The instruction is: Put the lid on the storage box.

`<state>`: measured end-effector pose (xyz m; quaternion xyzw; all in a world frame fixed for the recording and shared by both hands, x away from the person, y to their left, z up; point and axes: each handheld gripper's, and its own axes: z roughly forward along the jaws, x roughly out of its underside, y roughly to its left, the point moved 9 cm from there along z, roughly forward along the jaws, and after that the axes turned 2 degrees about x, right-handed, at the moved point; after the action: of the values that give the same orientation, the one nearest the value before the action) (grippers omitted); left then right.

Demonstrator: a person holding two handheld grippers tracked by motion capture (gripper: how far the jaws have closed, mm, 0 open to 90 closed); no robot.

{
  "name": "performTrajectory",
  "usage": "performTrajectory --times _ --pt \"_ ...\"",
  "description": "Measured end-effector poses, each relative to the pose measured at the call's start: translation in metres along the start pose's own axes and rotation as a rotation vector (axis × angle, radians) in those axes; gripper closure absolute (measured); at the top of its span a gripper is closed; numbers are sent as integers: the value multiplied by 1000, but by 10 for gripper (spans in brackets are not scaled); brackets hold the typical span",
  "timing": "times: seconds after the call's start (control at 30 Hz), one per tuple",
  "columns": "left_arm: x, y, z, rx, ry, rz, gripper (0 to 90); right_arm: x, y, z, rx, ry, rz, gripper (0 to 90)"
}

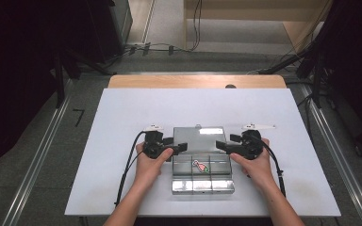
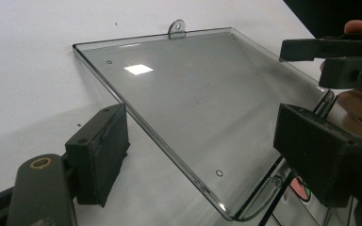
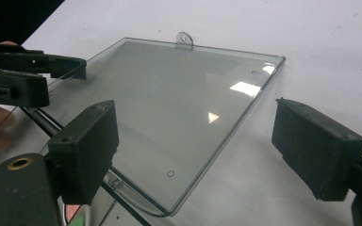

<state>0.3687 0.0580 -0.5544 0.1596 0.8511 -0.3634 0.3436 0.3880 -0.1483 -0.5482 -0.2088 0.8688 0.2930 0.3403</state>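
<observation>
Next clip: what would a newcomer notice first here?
A clear plastic box sits mid-table on the white board, its lid swung open and lying flat behind it. The left gripper and right gripper, both open, flank the lid's side edges. A small pink and green item lies in the box's middle compartment.

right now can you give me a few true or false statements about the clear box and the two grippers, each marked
1. The clear box's lid lies swung open, flat on the white table. True.
2. The left gripper is clamped shut on the lid. False: its jaws stand open, straddling the lid's edge.
3. A small pink and green item sits in the box's middle compartment. True.
4. The right gripper is shut. False: its jaws stand apart.
5. The lid has a small hanging tab on its far edge. True.
</observation>
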Motion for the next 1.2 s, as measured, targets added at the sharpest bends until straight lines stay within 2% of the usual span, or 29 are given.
performTrajectory --times 0.03,0.1,0.27,0.33,0.43,0.67,0.8,0.9,1.2 --pt "0 0 0 0 0 0 186 1 0 1 3 6 3 140" --pt "0 0 0 10 -3 -26 186 3 -2 3 12 22 11 144" --pt "1 1 1 2 3 -32 194 6 -7 6 23 46 33 160" --pt "2 2 2 -5 10 -38 204 8 -5 8 12 54 38 171" --pt "4 -1 5 7 24 -34 243 8 -2 9 -7 54 47 198" --pt "3 -1 5 2 17 -35 256 9 3 8 -42 60 56 264" --pt "1 -2 4 6 4 -26 307 8 5 7 -60 53 57 305" --pt "-1 -2 1 4 -11 -18 358 7 6 4 -59 45 40 323" --pt "-9 -2 -10 9 -67 4 509 -1 9 -8 -67 -14 11 395"
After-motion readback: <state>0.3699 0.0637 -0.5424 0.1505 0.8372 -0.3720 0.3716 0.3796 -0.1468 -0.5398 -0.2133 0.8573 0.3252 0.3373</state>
